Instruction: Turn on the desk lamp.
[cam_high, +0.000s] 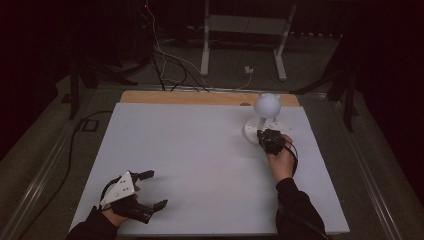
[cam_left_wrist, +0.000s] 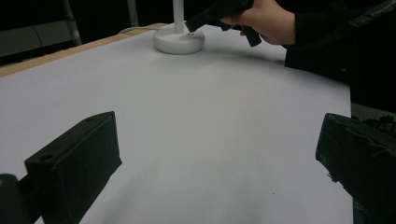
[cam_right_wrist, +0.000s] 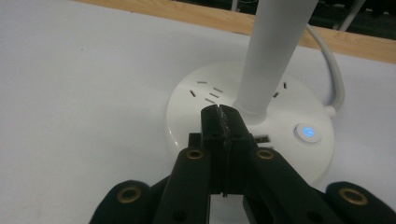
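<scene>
So nearest the front edge of the white table, over by its left corner, the left gripper just sits low with its jaws spread wide and nothing between them; you can see bare white surface through the gap in the left gripper view. Further up on the right side, the right hand reaches toward the far right corner, and the right gripper has its jaws pressed flat together, empty, with the tips over the lamp base right at the foot of the white stem. There's a little blue-lit button on that base, and the round lamp head sits up top near the wooden far edge.
</scene>
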